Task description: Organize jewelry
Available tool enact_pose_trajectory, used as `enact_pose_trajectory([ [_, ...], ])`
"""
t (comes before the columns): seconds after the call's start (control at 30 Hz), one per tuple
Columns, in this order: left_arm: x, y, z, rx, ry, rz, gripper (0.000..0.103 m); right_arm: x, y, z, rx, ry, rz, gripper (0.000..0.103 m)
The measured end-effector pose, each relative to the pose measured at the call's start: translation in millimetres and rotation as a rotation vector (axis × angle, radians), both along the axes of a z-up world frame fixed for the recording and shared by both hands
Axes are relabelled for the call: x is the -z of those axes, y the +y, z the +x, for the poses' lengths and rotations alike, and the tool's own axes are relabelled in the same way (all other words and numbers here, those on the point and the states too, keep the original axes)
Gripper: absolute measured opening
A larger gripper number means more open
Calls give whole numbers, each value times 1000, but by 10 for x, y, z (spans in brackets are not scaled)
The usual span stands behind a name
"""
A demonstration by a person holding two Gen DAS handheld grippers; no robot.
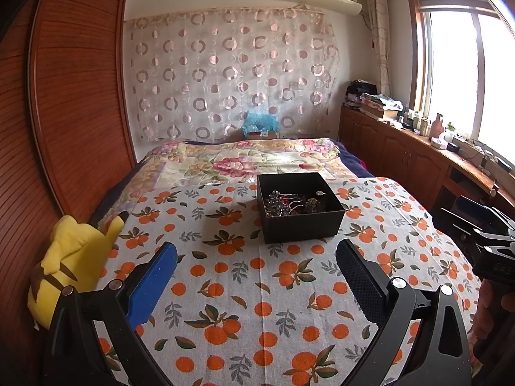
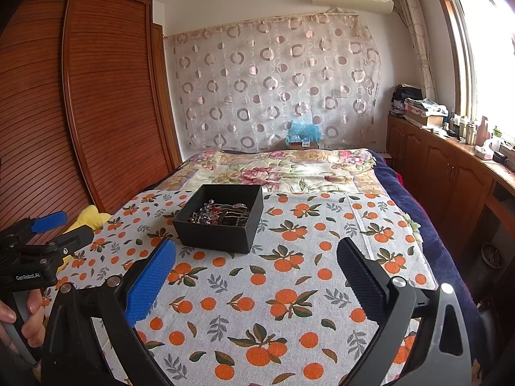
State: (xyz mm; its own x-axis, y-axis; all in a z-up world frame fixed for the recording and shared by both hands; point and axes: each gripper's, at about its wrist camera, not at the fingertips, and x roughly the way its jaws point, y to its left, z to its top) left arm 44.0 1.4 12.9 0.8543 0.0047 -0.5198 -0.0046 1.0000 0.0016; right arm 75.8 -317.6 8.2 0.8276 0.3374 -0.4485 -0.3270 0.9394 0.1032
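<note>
A black open box (image 1: 299, 222) sits on the orange-print cloth (image 1: 244, 289). It holds a tangle of jewelry (image 1: 289, 204), dark and silvery pieces with red bits. It also shows in the right wrist view (image 2: 219, 231), with the jewelry (image 2: 222, 214) inside. My left gripper (image 1: 256, 254) is open and empty, a short way in front of the box. My right gripper (image 2: 256, 252) is open and empty, in front of the box and to its right. Each gripper shows at the edge of the other's view.
A yellow plush toy (image 1: 70, 257) lies at the cloth's left edge beside the wooden wardrobe (image 1: 64, 96). A floral quilt (image 1: 238, 160) covers the bed behind the box. Wooden cabinets (image 2: 450, 173) with clutter run along the right under the window.
</note>
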Motion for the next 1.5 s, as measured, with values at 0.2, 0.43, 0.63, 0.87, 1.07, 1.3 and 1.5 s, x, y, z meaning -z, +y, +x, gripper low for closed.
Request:
enact_pose_trajectory([
  [0.2,4,-2,-2,0,0,1,96,3,-5,-11,0,0,0,101],
  [0.43,9,-4,-6,0,-1,1,96,5,-10,-12,1,2,3,101],
  [0.63,13,-7,-9,0,-2,1,96,3,-10,-9,0,0,2,101],
  [0.87,18,-10,-12,1,-3,1,96,4,-12,-12,-1,-1,3,101],
  [1.07,25,-12,-14,0,-3,1,96,5,-11,-7,-1,1,4,101],
  [1.3,34,-13,-16,0,-3,2,96,5,-12,-3,-1,0,4,101],
  [1.5,10,-49,-20,2,-9,7,96,5,-16,-6,0,0,5,101],
])
